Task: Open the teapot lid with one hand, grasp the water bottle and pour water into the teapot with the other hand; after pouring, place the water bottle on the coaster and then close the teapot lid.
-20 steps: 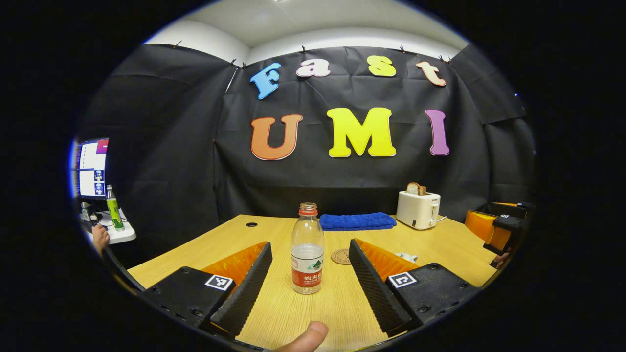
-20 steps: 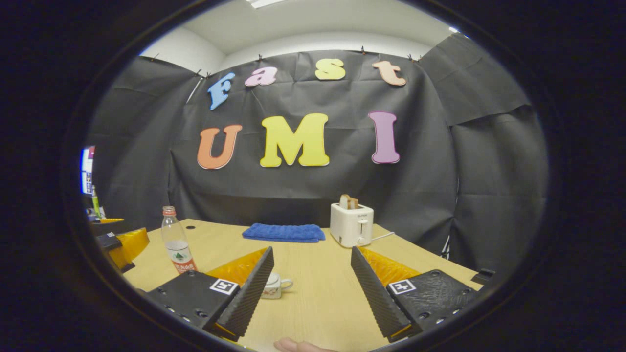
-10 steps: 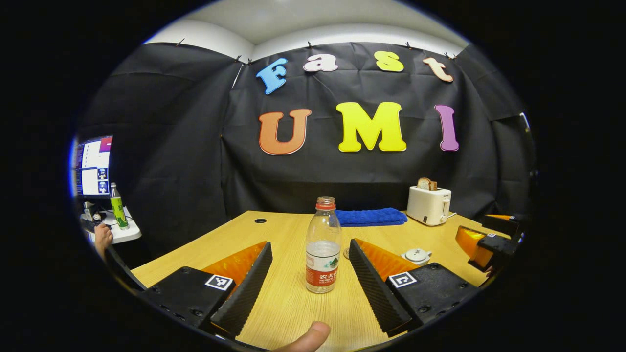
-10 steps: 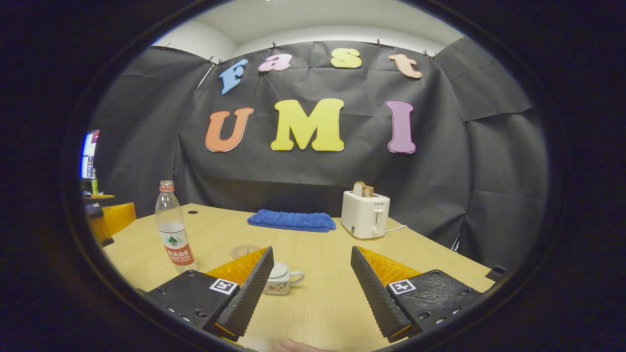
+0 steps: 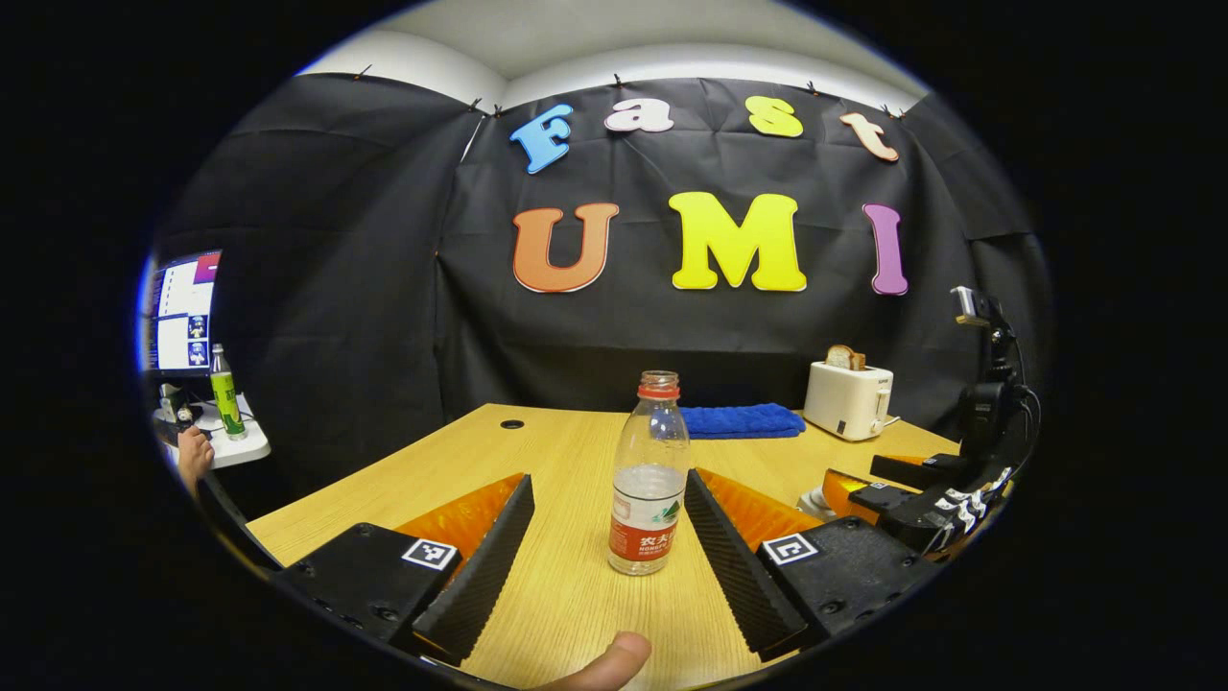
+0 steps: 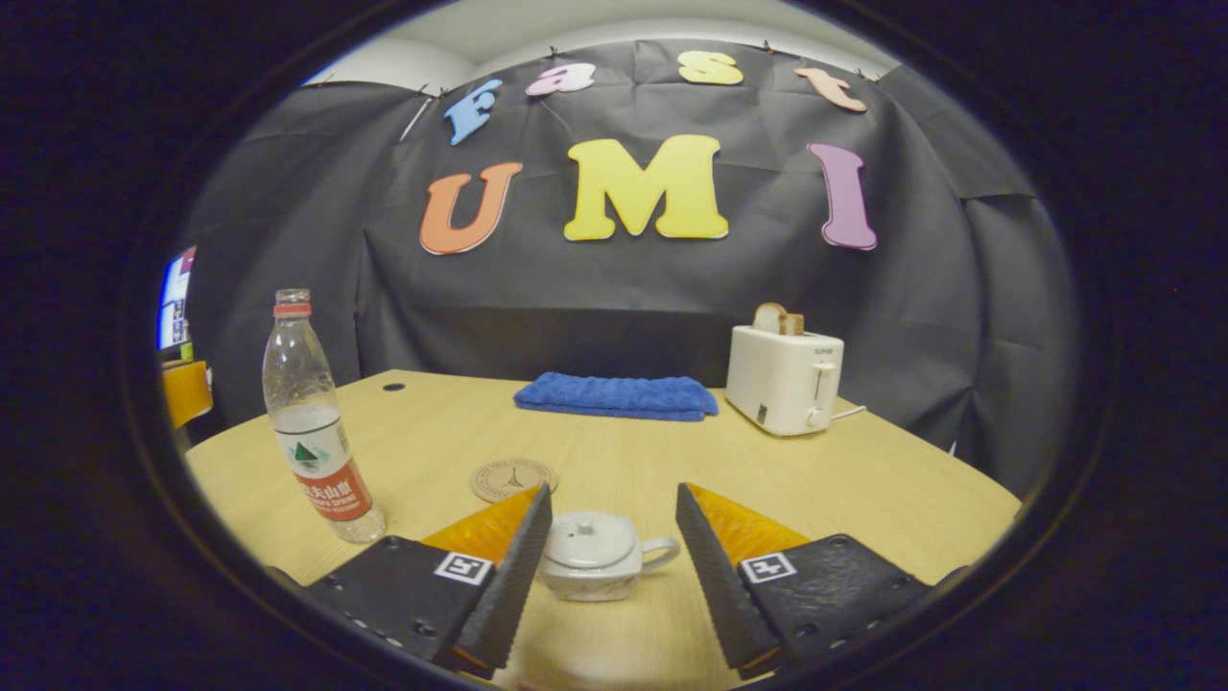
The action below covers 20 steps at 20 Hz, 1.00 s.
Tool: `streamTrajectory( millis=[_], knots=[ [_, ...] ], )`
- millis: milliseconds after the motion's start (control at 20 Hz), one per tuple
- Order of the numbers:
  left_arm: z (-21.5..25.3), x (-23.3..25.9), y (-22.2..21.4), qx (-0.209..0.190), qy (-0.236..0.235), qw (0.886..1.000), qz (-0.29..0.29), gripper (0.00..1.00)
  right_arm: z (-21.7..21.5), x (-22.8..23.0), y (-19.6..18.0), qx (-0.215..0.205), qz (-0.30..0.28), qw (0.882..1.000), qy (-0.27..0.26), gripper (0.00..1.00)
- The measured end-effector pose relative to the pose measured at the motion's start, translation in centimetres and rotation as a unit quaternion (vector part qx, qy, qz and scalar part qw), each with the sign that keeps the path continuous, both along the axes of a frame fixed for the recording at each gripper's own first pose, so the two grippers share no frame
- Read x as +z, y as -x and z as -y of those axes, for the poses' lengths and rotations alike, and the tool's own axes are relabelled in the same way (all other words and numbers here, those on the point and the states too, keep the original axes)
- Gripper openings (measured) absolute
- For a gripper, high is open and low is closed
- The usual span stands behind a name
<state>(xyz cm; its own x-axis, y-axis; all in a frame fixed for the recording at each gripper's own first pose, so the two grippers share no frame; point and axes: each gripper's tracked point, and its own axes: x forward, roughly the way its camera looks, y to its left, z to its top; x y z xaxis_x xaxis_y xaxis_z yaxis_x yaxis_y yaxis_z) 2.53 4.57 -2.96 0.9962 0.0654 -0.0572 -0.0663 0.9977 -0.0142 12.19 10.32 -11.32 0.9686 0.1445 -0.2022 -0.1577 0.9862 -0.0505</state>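
A clear water bottle (image 5: 649, 480) with a red cap and red label stands upright on the wooden table (image 5: 566, 595). It stands between the fingers of my open left gripper (image 5: 607, 478), nearer the right-hand finger, and nothing presses on it. In the right gripper view the same bottle (image 6: 312, 432) stands at the left. A small white teapot (image 6: 595, 552) with its lid (image 6: 587, 528) on sits between the tips of my open right gripper (image 6: 614, 491), untouched. A round coaster (image 6: 513, 478) lies just beyond the left finger. The right gripper (image 5: 911, 489) also shows at the right of the left gripper view.
A folded blue towel (image 6: 614, 395) and a white toaster (image 6: 785, 379) holding bread stand at the back of the table. A monitor (image 5: 177, 312) and a green bottle (image 5: 224, 389) sit on a side stand at the far left. A thumb (image 5: 604, 662) shows at the bottom.
My right gripper has dropped and moved forward, so the teapot now sits between its fingers. The left gripper has shifted left, leaving the bottle closer to its right-hand finger.
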Motion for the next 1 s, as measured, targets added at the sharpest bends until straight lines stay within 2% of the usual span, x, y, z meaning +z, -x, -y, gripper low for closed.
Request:
streamTrajectory(
  millis=[250, 350, 400, 450, 550, 650, 750, 850, 1000],
  knots=[
    [0.5, -0.6, -0.2, -0.004, -0.002, 1.0, -0.006, 0.99, -1.4, -0.4, -0.6, 0.017, -0.001, 1.0, -0.005, 0.55],
    [1.1, -0.9, -0.3, -0.01, -0.008, 1.0, -0.009, 0.99, -0.9, -0.7, -1.1, 0.01, -0.002, 1.0, -0.011, 0.41],
    [1.4, -1.2, -0.4, -0.014, -0.011, 1.0, -0.011, 0.99, -1.0, -1.1, -1.2, 0.012, -0.007, 1.0, -0.016, 0.24],
    [1.6, -1.4, -0.4, -0.017, -0.011, 1.0, -0.014, 0.99, -1.1, -1.0, -1.3, 0.015, -0.005, 1.0, -0.022, 0.19],
    [2.0, -1.8, -0.5, -0.023, -0.012, 1.0, -0.018, 0.99, -1.2, -1.2, -1.5, 0.02, 0.007, 1.0, -0.015, 0.19],
    [2.4, -2.3, -0.7, -0.025, -0.015, 0.999, -0.022, 0.99, -0.7, -1.3, -1.5, 0.013, 0.009, 1.0, -0.013, 0.04],
    [3.0, -2.6, -0.7, -0.031, -0.013, 0.999, -0.022, 1.0, -0.7, -1.1, -1.7, 0.014, 0.014, 1.0, -0.008, 0.04],
    [3.4, -2.7, -0.9, -0.034, -0.013, 0.999, -0.019, 0.99, -0.7, -0.8, -1.6, 0.018, 0.018, 1.0, -0.005, 0.0],
    [3.7, -2.9, -1.3, -0.041, -0.016, 0.999, -0.013, 1.0, -0.6, 0.1, -1.4, 0.026, 0.024, 0.999, -0.025, 0.0]
  ],
)
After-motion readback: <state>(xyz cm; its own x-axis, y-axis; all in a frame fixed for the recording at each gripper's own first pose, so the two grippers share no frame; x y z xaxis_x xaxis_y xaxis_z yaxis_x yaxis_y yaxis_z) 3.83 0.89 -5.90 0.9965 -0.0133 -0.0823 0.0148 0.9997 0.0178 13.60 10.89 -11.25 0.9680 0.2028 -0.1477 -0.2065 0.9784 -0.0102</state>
